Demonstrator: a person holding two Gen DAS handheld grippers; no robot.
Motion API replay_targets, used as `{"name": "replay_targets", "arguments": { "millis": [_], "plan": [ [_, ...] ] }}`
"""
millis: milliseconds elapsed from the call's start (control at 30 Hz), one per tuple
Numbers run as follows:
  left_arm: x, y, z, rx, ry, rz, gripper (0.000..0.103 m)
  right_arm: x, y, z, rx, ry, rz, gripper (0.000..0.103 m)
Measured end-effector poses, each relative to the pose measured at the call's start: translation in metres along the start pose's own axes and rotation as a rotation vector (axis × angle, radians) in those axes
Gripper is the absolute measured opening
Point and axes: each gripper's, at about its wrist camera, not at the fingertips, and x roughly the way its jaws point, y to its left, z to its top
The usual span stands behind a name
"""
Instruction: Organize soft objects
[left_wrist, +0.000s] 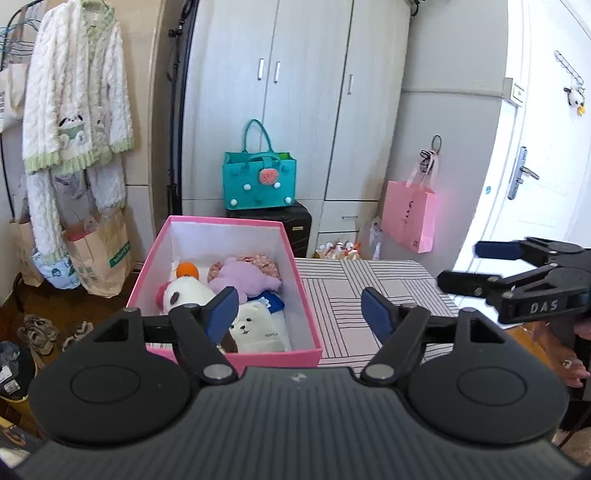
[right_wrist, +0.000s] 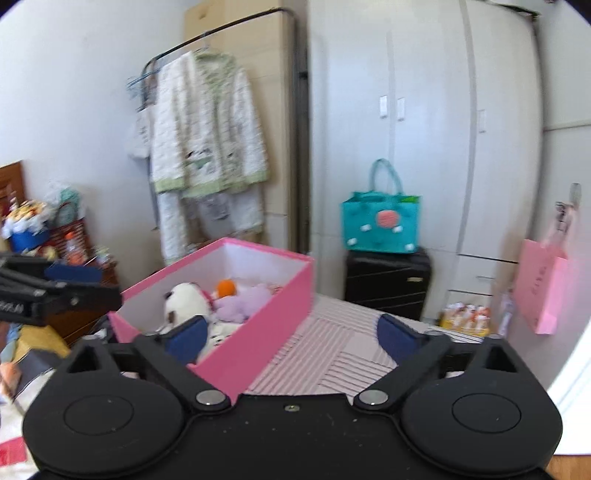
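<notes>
A pink box (left_wrist: 258, 357) (right_wrist: 258, 332) with a white inside stands on a striped cloth (left_wrist: 369, 295) (right_wrist: 332, 350). In it lie several soft toys: a white plush with an orange ball (left_wrist: 186, 291) (right_wrist: 188, 299), a lilac plush (left_wrist: 243, 278) (right_wrist: 243, 299) and a white bear pouch (left_wrist: 258, 330). My left gripper (left_wrist: 300, 314) hangs open over the box's near right corner, nothing between its blue pads. My right gripper (right_wrist: 295, 336) is open too, empty, over the box's near end. It also shows at the right of the left wrist view, right gripper (left_wrist: 465, 266).
A teal felt bag (left_wrist: 258, 177) (right_wrist: 382, 225) sits on a black suitcase (left_wrist: 295, 229) (right_wrist: 388, 284) before grey wardrobes. A pink paper bag (left_wrist: 406, 218) (right_wrist: 543, 288) hangs at the right. Fluffy pyjamas (left_wrist: 74, 110) (right_wrist: 207, 147) hang on a rack; paper bags (left_wrist: 99, 254) and shoes (left_wrist: 40, 332) lie left.
</notes>
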Motion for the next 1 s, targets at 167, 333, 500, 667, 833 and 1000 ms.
{"name": "replay_targets", "arguments": {
  "millis": [167, 333, 500, 667, 833, 1000],
  "plan": [
    [-0.004, -0.015, -0.015, 0.028, -0.03, 0.058, 0.099, -0.005, 0.004, -0.003, 0.05, 0.075, -0.181, 0.103],
    [-0.003, -0.024, -0.024, 0.02, -0.03, 0.067, 0.103, -0.015, 0.013, -0.014, -0.041, 0.09, -0.182, 0.103],
    [0.0, -0.031, -0.031, 0.028, 0.002, 0.088, 0.103, -0.033, 0.015, -0.028, 0.008, 0.044, -0.242, 0.103],
    [-0.001, -0.035, -0.036, 0.0, 0.009, 0.144, 0.103, -0.047, 0.016, -0.034, 0.043, 0.032, -0.262, 0.103],
    [-0.004, -0.039, -0.038, 0.008, 0.014, 0.168, 0.103, -0.056, 0.018, -0.038, 0.045, 0.04, -0.303, 0.103],
    [-0.007, -0.045, -0.038, 0.025, 0.023, 0.17, 0.103, -0.06, 0.017, -0.044, 0.08, 0.039, -0.286, 0.103]
  ]
}}
